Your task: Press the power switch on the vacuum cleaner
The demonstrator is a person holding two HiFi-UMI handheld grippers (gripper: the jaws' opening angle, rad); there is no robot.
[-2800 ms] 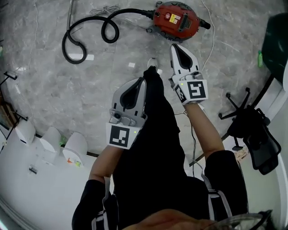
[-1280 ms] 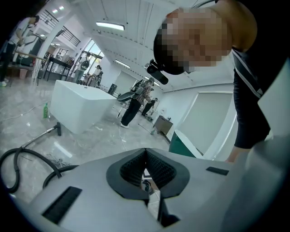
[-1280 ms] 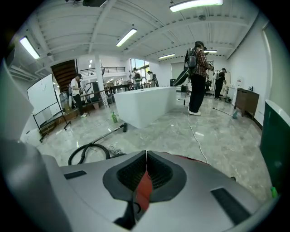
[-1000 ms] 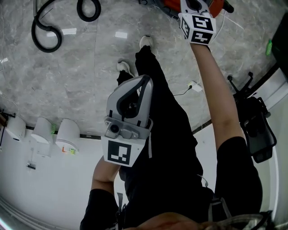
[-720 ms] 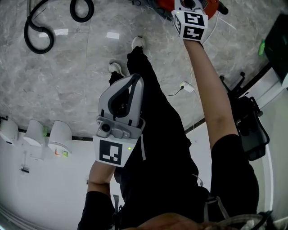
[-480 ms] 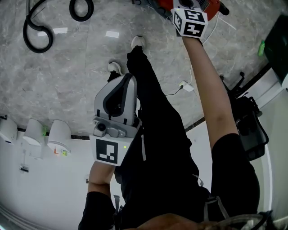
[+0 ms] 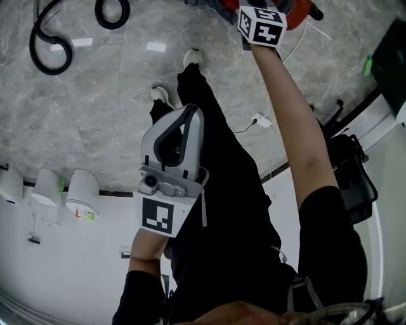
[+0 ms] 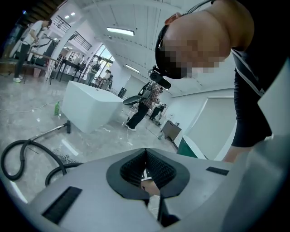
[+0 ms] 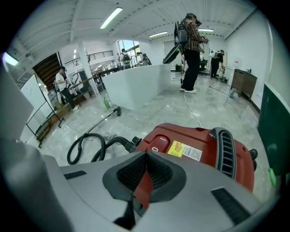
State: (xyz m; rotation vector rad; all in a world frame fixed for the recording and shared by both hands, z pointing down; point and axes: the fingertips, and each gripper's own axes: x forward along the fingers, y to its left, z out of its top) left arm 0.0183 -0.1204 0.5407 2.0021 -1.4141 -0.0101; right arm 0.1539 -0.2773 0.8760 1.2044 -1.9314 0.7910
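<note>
The red vacuum cleaner (image 9: 199, 152) lies on the marble floor; in the head view only a strip of the vacuum cleaner (image 7: 293, 5) shows at the top edge. Its red oval power switch (image 9: 157, 144) sits next to a yellow label. My right gripper (image 9: 146, 155) is shut, its tips close over the body just short of the switch; I cannot tell whether they touch. In the head view only its marker cube (image 7: 261, 25) shows. My left gripper (image 7: 192, 111) is shut and empty, held by the person's black-trousered leg. The black hose (image 9: 88, 146) curls off to the left.
An office chair (image 7: 352, 181) stands at the right, and a white plug with a cable (image 7: 258, 119) lies on the floor beside the leg. White rounded units (image 7: 81, 192) line the left wall. Beyond the vacuum cleaner stand a white counter (image 9: 136, 84) and people (image 9: 190, 50).
My right arm has stretched out from beside the leg to the vacuum cleaner, and its cube now sits at the top edge. The left gripper has stayed by the leg, shifting slightly.
</note>
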